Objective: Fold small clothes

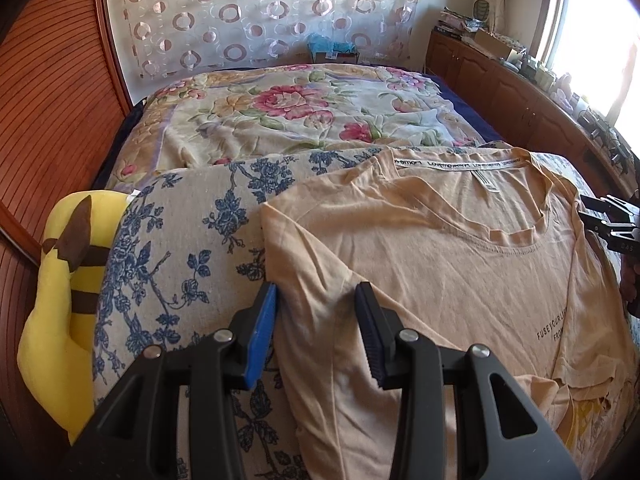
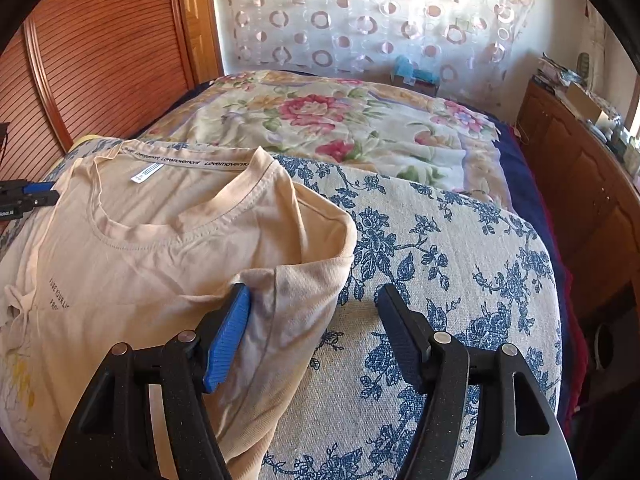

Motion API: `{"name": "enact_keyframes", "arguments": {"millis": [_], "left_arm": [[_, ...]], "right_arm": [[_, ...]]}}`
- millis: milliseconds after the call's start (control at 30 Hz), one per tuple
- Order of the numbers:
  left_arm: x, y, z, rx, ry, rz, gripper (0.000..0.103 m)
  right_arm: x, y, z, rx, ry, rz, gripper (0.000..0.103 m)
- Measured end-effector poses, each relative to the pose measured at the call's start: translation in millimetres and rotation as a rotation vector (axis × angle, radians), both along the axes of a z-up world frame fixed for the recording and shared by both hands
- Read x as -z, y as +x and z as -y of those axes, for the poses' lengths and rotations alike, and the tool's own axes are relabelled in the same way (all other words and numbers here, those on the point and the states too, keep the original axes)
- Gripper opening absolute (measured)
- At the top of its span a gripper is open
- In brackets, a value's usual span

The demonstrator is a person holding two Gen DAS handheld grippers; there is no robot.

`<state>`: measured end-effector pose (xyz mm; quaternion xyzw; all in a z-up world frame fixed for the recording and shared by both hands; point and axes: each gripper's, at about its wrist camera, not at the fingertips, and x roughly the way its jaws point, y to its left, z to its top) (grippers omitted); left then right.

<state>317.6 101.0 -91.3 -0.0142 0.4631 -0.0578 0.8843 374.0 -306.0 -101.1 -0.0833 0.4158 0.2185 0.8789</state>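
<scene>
A: Where is the T-shirt (image 1: 460,264)?

B: Centre right of the left view, flat on the blue-flowered cover (image 1: 180,232), collar at the far end.

A: And the claws?

B: The left gripper (image 1: 316,300) stands part-open astride the sleeve, gripping nothing. The right gripper (image 2: 314,300) gapes wider over the opposite sleeve's edge, lower centre. Probably placed for a symmetrical fold.

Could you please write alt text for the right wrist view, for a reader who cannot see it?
A peach T-shirt lies spread on a blue-flowered cover over a bed. The right gripper hangs open over the shirt's sleeve edge, its blue-padded fingers not pressing the cloth. The left gripper shows at the far left edge.
</scene>
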Motion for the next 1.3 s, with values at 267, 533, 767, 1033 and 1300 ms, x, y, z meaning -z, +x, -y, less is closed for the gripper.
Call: {"name": "enact_keyframes", "arguments": {"millis": [267,533,767,1033,1300], "left_arm": [[0,-2,-3,0.028,-0.042,0.017,0.004],[-46,-35,16,0.086,-0.084,0.153,0.002],[-102,-115,29,0.125,-0.106,0.29,0.002],[-123,-231,31,0.129,-0.09,0.37,0.002],[-119,-312,36,0.14,-0.084,0.379,0.002]], "right_arm": [[0,1,-1,-0.019,0.011,-0.006,0.055],[-18,-12,-14,-0.086,0.066,0.005,0.004],[-77,-74,4,-0.079,0.138,0.124,0.004],[-102,-189,38,-0.109,0.169,0.163,0.004],[-91,-277,52,-0.122,0.156,0.112,0.004]]}}
